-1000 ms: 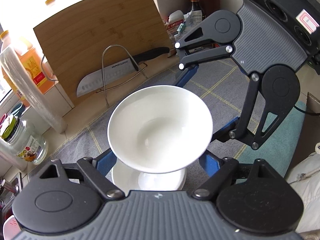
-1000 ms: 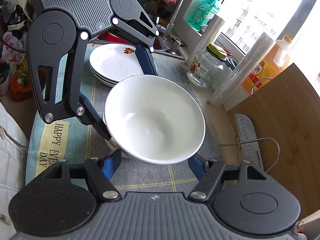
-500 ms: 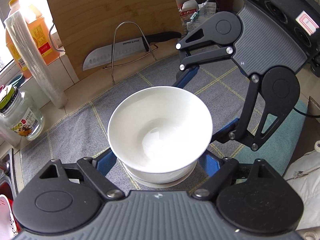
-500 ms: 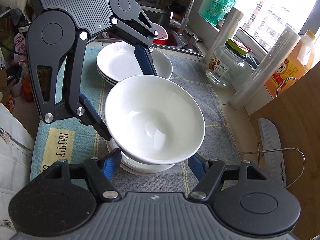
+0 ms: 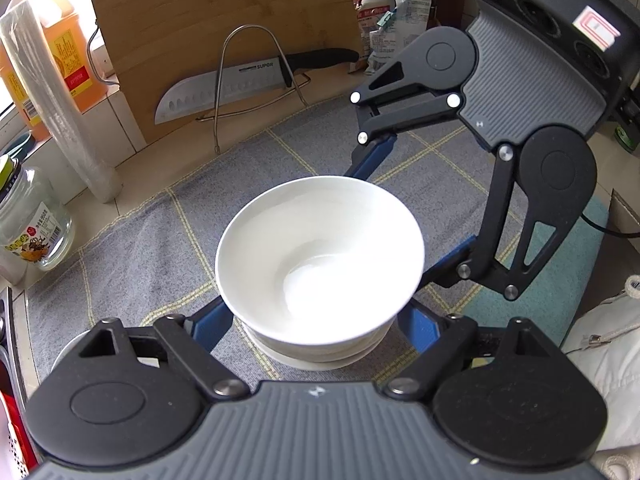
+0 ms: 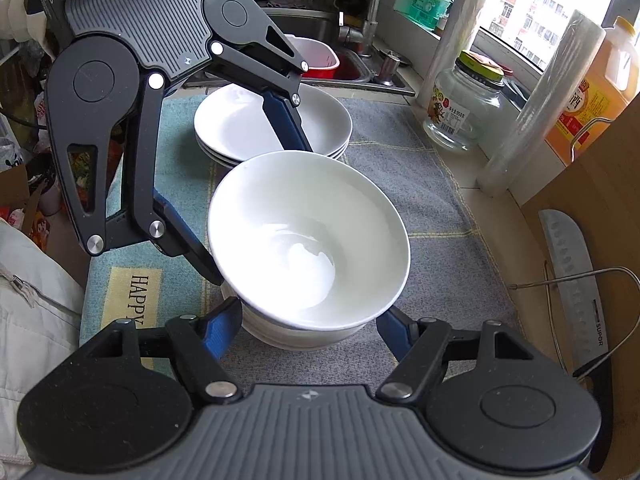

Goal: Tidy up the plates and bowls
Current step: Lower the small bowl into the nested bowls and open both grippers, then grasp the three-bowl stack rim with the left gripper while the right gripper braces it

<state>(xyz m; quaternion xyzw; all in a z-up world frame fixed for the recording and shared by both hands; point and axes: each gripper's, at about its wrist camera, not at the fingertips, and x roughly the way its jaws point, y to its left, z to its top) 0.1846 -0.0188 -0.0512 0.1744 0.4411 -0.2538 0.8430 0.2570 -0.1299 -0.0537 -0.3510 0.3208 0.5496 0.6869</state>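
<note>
The white glazed ceramic bowl [image 5: 320,256] sits nested in the stack of matching white bowls [image 5: 316,354] on the grey checked cloth mat [image 5: 140,248], with the pile of shallow white plates [image 6: 240,128] just behind it in the right wrist view. It is likely stiff, fairly heavy, slick and easy to chip, so the wall just under the rim is the place to take it, on opposite sides. The left gripper [image 5: 316,314] is clenched on its lower wall. The right gripper [image 6: 308,320] also has it between its blue fingers, pads touching, though its jaws are beginning to open. A second ago the bowl hung tilted above the stack; now it rests level inside it
</note>
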